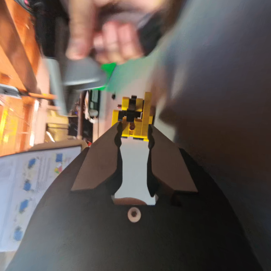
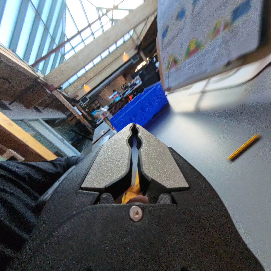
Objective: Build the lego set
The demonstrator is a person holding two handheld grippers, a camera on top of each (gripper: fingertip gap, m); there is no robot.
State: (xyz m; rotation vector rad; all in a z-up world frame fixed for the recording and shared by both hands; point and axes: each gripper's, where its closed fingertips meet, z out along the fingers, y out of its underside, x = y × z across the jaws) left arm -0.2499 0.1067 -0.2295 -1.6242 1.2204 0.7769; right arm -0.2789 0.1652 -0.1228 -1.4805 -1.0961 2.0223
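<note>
My left gripper (image 1: 134,129) is shut on a yellow and black lego model (image 1: 144,115), which it holds by the lower end above the table. The view is tilted and blurred. Above it, a person's hand (image 1: 102,33) holds the grey handle (image 1: 82,73) of the other gripper. My right gripper (image 2: 135,126) is shut with its tips touching; I see nothing clear between them. It points out past the table's edge. A thin yellow lego piece (image 2: 243,146) lies on the grey table (image 2: 205,146) to its right.
An instruction sheet (image 2: 208,41) with coloured pictures stands at the upper right, and also shows in the left wrist view (image 1: 29,190). A blue bin (image 2: 139,111) sits at the table's far edge. A dark sleeve (image 2: 22,183) lies at the left.
</note>
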